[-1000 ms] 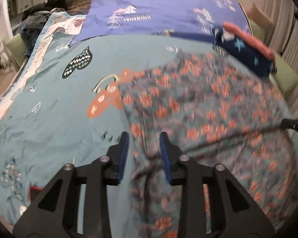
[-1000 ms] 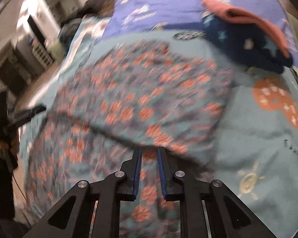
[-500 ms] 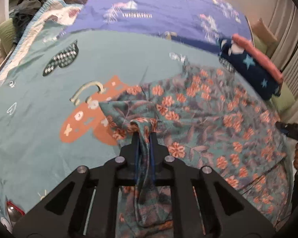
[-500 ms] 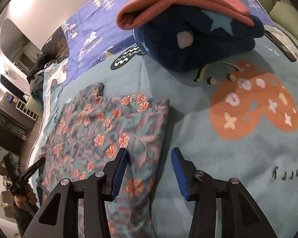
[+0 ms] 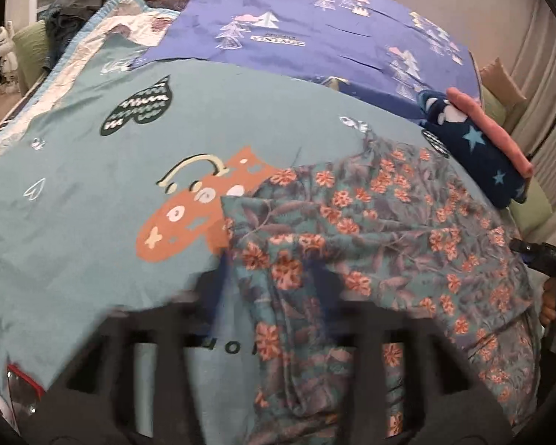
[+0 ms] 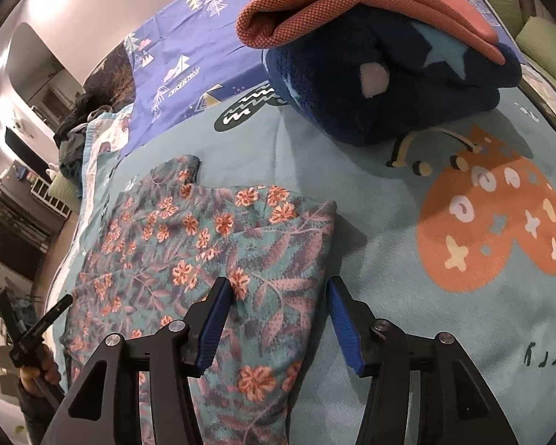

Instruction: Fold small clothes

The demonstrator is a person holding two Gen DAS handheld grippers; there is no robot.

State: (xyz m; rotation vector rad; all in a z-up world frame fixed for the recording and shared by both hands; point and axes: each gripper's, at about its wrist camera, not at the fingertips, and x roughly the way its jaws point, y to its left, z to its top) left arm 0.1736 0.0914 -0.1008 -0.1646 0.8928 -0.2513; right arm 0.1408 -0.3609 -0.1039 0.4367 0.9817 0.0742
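Note:
A teal garment with orange flowers (image 5: 381, 237) lies folded over on the teal bedspread (image 5: 92, 193). My left gripper (image 5: 274, 289) is blurred by motion, open, its fingers either side of the garment's left edge. In the right wrist view the same garment (image 6: 211, 244) lies flat with its far corner folded. My right gripper (image 6: 278, 319) is open and empty, straddling the garment's right edge.
A stack of folded clothes, dark blue with stars (image 6: 385, 78) under a coral piece (image 6: 352, 3), sits at the far right of the bed. A purple sheet (image 5: 315, 33) covers the far end. Dark clothes (image 5: 78, 0) are heaped at the far left.
My left gripper was shut on the garment's edge half a second ago and has opened, dropping the fold. My right gripper opened earlier and stays open over the right edge.

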